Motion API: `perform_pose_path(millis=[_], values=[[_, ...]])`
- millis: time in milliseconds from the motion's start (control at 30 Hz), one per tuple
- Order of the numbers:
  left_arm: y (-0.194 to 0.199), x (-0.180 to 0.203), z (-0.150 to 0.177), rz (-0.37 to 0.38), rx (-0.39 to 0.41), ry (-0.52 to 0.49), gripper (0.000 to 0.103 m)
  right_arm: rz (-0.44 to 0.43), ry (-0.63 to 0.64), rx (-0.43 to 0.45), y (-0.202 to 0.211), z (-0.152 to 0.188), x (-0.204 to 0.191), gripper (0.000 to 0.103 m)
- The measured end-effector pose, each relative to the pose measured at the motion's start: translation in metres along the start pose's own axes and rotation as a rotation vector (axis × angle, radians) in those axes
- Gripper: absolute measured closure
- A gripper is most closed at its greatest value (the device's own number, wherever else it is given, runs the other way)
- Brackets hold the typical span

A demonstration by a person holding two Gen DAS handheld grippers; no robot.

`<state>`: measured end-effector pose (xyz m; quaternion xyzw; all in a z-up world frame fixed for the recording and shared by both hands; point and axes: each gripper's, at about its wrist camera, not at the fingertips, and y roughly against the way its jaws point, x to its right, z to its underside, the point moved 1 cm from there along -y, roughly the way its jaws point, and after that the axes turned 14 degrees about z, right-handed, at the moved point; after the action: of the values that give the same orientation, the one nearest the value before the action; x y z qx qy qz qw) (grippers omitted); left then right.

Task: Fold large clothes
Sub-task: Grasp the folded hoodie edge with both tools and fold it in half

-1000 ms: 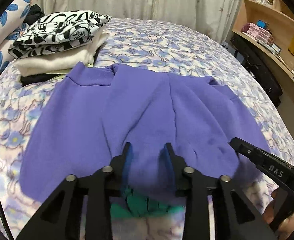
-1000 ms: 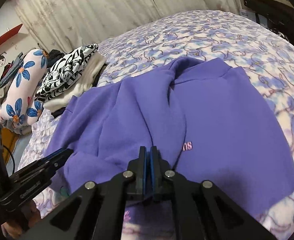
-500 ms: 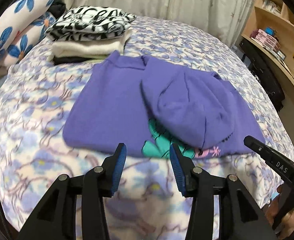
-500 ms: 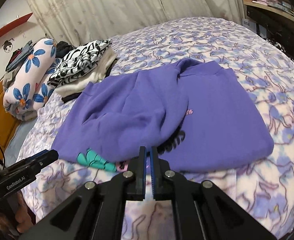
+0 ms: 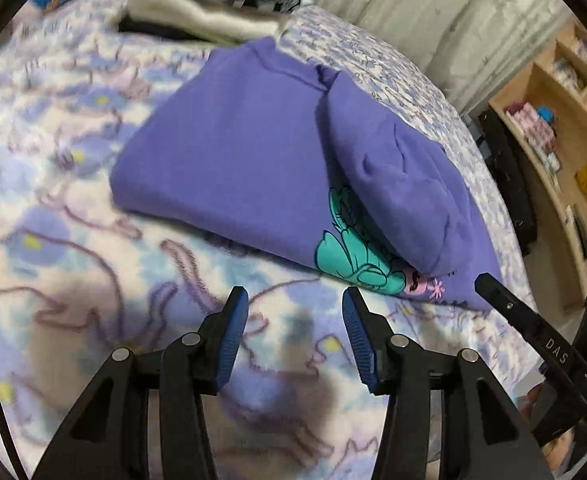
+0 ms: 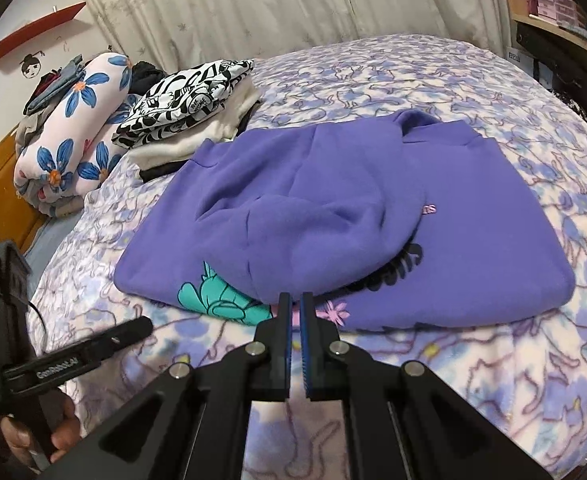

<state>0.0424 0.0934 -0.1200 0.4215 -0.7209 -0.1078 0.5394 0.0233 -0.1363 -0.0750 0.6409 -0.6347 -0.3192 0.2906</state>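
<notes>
- Left gripper (image 5: 295, 300), black with blue ribbed pads: lower centre of the left wrist view. The jaws stand apart and are opening; nothing lies between them. Only bedspread shows in the gap.
- Right gripper (image 6: 296, 300), same build: lower centre of the right wrist view. The pads are clenched together with no cloth between them. The fingertips sit just before the near hem of the garment; contact cannot be confirmed.
- Each gripper also appears in the other's view: the right one at the lower right of the left wrist view, the left one at the lower left of the right wrist view, where a hand (image 6: 41, 436) grips its handle.
- Purple fleece sweatshirt (image 6: 333, 216) with a teal cartoon print (image 6: 225, 304) and a small pink flower print: centre of both views, lying on the bed, partly folded, with one side and sleeve laid across the front. No gripper holds it.
- Pale bedspread with a lilac and blue floral pattern (image 6: 473, 380): fills the lower half of both views, under the sweatshirt.
- Stack of folded clothes (image 6: 189, 108), a black-and-white patterned piece on top of cream and black ones: upper left, just beyond the sweatshirt's far corner.
- Rolled white bedding with blue flowers (image 6: 73, 128): far left of the right wrist view.
- Pale curtain (image 6: 293, 0): along the top.
- Wooden shelving (image 5: 561, 128): right edge of the left wrist view.
</notes>
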Motion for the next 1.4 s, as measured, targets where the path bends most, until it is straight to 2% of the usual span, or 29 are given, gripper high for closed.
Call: perform_pose_path(millis=[167, 267, 367, 467, 533, 567, 600, 700, 800, 900, 1000, 1200, 1367, 1400], values=[[-0.022, -0.027, -0.012, 0.077, 0.036, 0.097, 0.056, 0.003, 0.013, 0.052, -0.008, -0.020, -0.010, 0.100], [-0.036, -0.034, -0.023, 0.090, 0.057, 0.119, 0.054, 0.000, 0.011, 0.075, -0.019, -0.037, -0.018, 0.100], [-0.052, -0.037, -0.037, 0.092, 0.048, 0.136, 0.048, 0.004, 0.009, 0.090, -0.034, -0.050, -0.026, 0.100], [-0.062, -0.037, -0.051, 0.095, 0.060, 0.149, 0.045, 0.026, 0.012, 0.073, -0.057, -0.054, -0.031, 0.100], [-0.066, -0.038, -0.059, 0.095, 0.077, 0.161, 0.045, 0.039, 0.007, 0.018, -0.082, -0.049, -0.031, 0.100], [-0.067, -0.038, -0.063, 0.095, 0.094, 0.164, 0.047, 0.042, 0.003, -0.005, -0.090, -0.045, -0.030, 0.100], [-0.066, -0.037, -0.067, 0.090, 0.114, 0.162, 0.053, 0.040, -0.009, -0.027, -0.099, -0.040, -0.027, 0.100], [-0.060, -0.029, -0.074, 0.036, 0.175, 0.121, 0.074, -0.004, -0.048, -0.007, -0.102, -0.032, -0.018, 0.101], [-0.057, -0.004, -0.076, -0.015, 0.236, 0.009, 0.080, -0.008, -0.041, -0.003, -0.102, -0.031, -0.018, 0.101], [-0.053, 0.049, -0.069, -0.100, 0.298, -0.202, 0.083, -0.028, -0.064, -0.003, -0.104, -0.031, -0.015, 0.101], [-0.050, 0.098, -0.063, -0.125, 0.318, -0.374, 0.084, -0.073, -0.117, -0.013, -0.106, -0.029, -0.005, 0.102], [-0.071, 0.188, -0.051, -0.139, 0.270, -0.662, 0.084, -0.230, -0.269, -0.072, -0.106, -0.023, 0.032, 0.103], [-0.102, 0.251, -0.022, -0.160, 0.207, -0.882, 0.083, -0.373, -0.408, -0.175, -0.092, -0.011, 0.079, 0.103], [-0.111, 0.262, -0.016, -0.165, 0.189, -0.916, 0.083, -0.377, -0.424, -0.181, -0.088, -0.008, 0.088, 0.102]])
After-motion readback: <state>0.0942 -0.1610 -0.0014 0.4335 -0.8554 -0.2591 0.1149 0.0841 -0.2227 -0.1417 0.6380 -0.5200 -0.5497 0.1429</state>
